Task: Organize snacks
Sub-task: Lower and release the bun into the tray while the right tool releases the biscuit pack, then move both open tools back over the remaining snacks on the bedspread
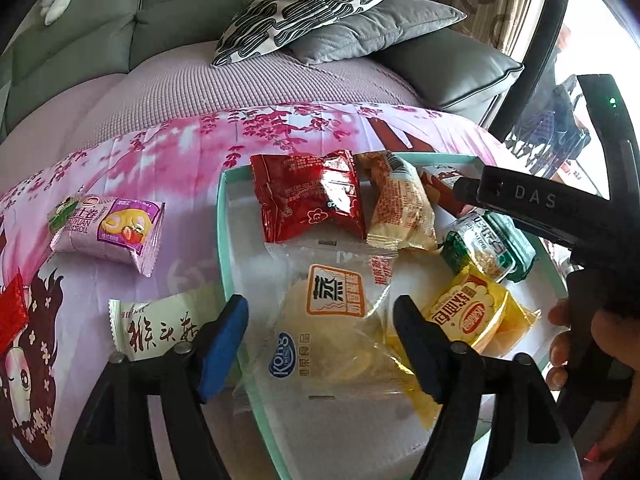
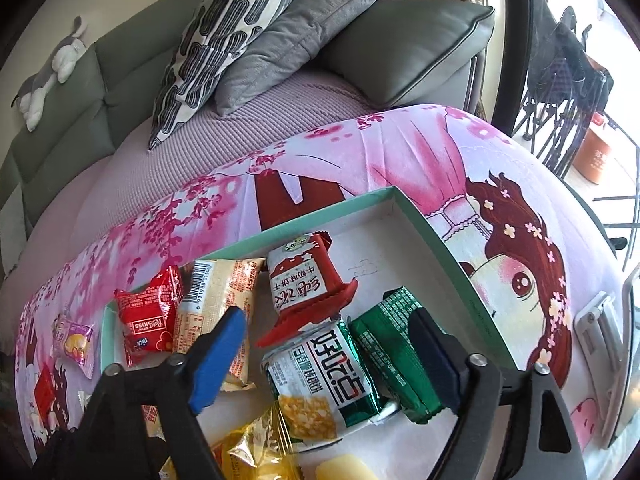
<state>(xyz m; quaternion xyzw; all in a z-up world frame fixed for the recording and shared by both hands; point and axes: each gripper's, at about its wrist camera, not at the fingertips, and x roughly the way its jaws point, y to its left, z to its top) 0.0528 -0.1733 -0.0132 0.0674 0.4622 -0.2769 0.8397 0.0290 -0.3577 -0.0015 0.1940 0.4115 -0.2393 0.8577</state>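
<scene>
While the left gripper (image 1: pixel 320 344) stands released over the clear steamed-cake packet (image 1: pixel 332 320) at the tray's (image 1: pixel 222 240) 6 o'clock edge, and the right gripper (image 2: pixel 328 356) spreads wide around the green cracker pack (image 2: pixel 320 376), grasp these light, crushable, slippery wrappers across mid-body.

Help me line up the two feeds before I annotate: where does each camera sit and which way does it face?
Left wrist: on the left gripper, open, looking down its fingers at the steamed cake packet in the teal tray; the right gripper and the person's right hand show.
Right wrist: on the right gripper, open, over the green biscuit packet; no hand shows.
Shared: the tray, red Pocky Kiss packet, sofa behind.
</scene>
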